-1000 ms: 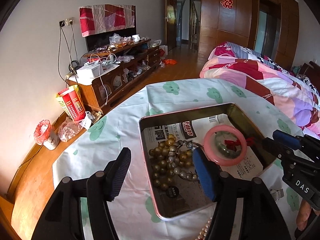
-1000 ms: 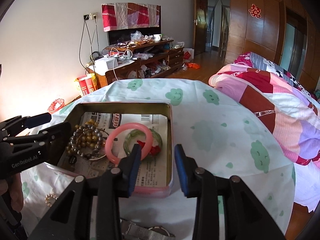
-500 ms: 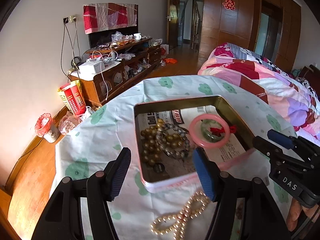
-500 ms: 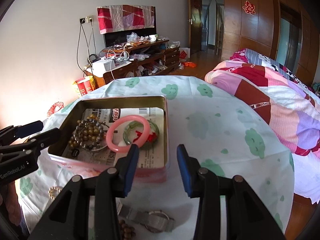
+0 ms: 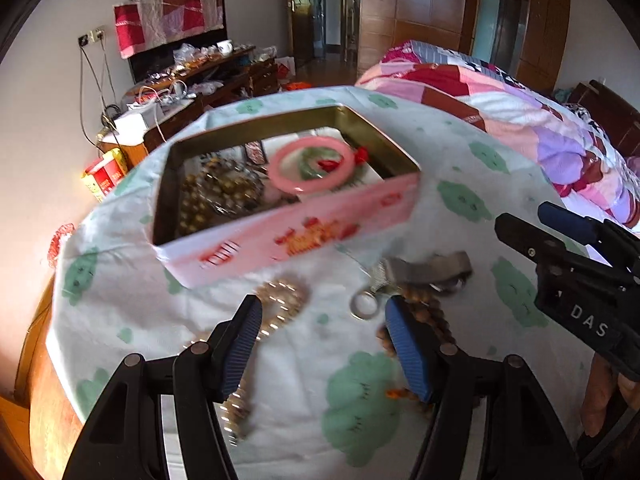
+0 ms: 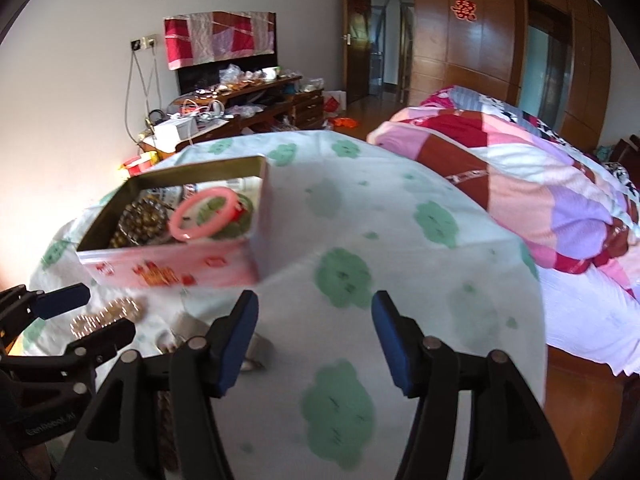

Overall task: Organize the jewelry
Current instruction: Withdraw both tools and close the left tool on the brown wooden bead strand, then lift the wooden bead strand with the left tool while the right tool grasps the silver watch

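A pink tin box [image 5: 288, 236] [image 6: 168, 266] on the round table holds a pink bangle [image 5: 312, 164] [image 6: 204, 212], a green bangle and brown bead bracelets [image 5: 216, 192]. In front of the box lie a pearl string [image 5: 276, 308] [image 6: 104, 316], a metal watch [image 5: 424, 272] and a brown bead bracelet [image 5: 428, 312]. My left gripper [image 5: 324, 344] is open and empty, above the table between the pearl string and the brown beads. My right gripper [image 6: 314, 344] is open and empty over bare cloth right of the box.
The table wears a white cloth with green clouds [image 6: 340, 272]. A bed with a pink patchwork quilt [image 6: 520, 184] stands to the right. A cluttered TV cabinet [image 6: 240, 108] stands along the far wall. The floor is wood.
Both grippers have pulled back from the box toward the near table edge. The right gripper has opened wider. The loose jewelry in front of the box has come into view.
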Action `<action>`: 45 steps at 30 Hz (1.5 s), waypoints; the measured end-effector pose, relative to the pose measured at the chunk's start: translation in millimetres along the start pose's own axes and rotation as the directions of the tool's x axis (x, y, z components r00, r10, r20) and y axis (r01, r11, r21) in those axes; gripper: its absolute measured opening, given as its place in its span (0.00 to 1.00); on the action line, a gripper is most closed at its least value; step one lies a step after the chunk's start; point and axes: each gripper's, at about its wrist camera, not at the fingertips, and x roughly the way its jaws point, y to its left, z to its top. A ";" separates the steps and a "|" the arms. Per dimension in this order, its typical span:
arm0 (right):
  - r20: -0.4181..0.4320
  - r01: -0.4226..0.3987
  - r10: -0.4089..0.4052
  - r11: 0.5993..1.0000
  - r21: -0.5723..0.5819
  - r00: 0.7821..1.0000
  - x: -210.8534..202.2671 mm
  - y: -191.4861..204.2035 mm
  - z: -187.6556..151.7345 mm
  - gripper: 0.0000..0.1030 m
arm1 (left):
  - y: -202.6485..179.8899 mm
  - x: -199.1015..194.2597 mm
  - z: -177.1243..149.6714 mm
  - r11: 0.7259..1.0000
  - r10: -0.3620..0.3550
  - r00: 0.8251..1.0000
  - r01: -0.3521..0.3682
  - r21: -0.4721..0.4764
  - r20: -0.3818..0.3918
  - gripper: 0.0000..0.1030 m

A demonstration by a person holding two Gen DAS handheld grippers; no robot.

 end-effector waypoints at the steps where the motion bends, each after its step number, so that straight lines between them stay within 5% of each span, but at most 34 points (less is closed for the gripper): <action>1: 0.000 0.008 -0.008 1.000 0.003 1.000 -3.2 -4.5 -4.2 0.59 | -3.0 0.6 -0.5 1.000 -0.005 1.000 0.005 0.002 -0.005 0.63; 12: 0.003 0.117 -0.117 0.988 0.103 0.993 -33.1 -64.3 -36.5 0.66 | -33.4 -4.4 -4.9 0.995 -0.038 0.999 0.039 0.087 -0.012 0.63; 23: -0.009 0.119 -0.119 0.978 0.170 0.993 -33.3 -82.6 -49.9 0.67 | -43.2 8.2 -10.5 0.985 -0.104 0.991 0.114 0.128 -0.078 0.63; 29: 0.000 0.102 -0.103 0.985 0.142 0.995 -32.1 -71.5 -50.3 0.69 | -32.0 7.8 -16.1 0.973 -0.188 0.976 0.200 0.112 -0.110 0.26; 34: 0.002 0.093 -0.094 0.987 0.128 0.996 -31.6 -64.9 -49.1 0.69 | -8.6 -3.7 -16.2 0.968 -0.232 0.969 0.238 0.074 -0.084 0.26; 45: -0.005 -0.001 0.001 0.999 0.046 1.000 -21.6 -25.8 -32.4 0.69 | 34.3 -21.1 -0.9 0.991 -0.126 0.991 0.124 0.042 0.047 0.26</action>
